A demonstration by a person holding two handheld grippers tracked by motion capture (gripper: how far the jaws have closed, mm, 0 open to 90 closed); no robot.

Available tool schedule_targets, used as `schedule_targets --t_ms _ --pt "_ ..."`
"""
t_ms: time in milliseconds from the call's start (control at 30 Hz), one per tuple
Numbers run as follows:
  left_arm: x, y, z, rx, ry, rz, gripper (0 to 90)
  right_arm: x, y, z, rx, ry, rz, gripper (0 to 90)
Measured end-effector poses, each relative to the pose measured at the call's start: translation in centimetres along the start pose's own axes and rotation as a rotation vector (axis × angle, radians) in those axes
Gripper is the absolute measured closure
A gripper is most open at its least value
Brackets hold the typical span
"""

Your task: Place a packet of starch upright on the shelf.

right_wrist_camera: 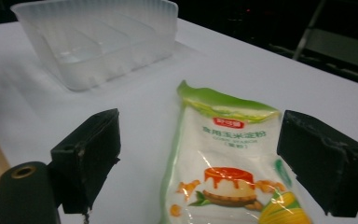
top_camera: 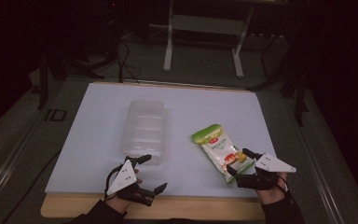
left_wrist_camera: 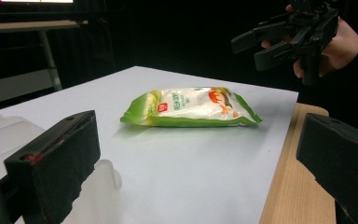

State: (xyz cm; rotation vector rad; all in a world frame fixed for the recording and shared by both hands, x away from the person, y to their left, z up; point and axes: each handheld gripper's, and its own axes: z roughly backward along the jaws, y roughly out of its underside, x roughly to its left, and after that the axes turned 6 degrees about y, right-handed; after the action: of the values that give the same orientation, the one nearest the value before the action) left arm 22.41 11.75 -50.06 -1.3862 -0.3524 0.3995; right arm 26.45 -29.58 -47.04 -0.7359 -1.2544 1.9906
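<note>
White surface [top_camera: 98, 140], and the right hand-held gripper [top_camera: 240, 164] straddles the starch pouch's [top_camera: 220, 150] near end, jaws spread, its length running straight ahead.

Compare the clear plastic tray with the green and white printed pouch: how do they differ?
The clear plastic tray is rigid, see-through and empty; the green and white printed pouch is soft, opaque and filled. The tray is plain, the pouch bears pictures and text. The tray lies nearer the left claw; the pouch's end lies between the right claw's open jaws. Both rest on the white sheet.
</note>
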Motion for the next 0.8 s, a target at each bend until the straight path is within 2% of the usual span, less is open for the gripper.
schedule_targets --t_ms 100,300,467,633,800 --pt "0.0 0.0 0.0 0.000 0.000 0.001 0.0 -0.1 -0.1 0.0 0.000 -0.014 -0.005 13.4" --pt "0.0 0.0 -0.1 0.004 0.000 -0.004 0.0 0.3 -0.2 -0.2 0.021 -0.033 0.031 12.4" --pt "0.0 0.0 0.0 0.003 -0.003 -0.004 0.0 0.9 -0.6 -0.2 0.032 -0.093 0.031 11.9" --pt "0.0 0.0 0.0 0.004 -0.005 -0.008 0.0 0.9 -1.4 0.1 0.001 -0.148 0.007 11.8" --pt "0.0 -0.1 0.0 0.002 -0.006 -0.008 0.0 0.6 -2.9 0.3 -0.001 -0.122 0.031 11.7"
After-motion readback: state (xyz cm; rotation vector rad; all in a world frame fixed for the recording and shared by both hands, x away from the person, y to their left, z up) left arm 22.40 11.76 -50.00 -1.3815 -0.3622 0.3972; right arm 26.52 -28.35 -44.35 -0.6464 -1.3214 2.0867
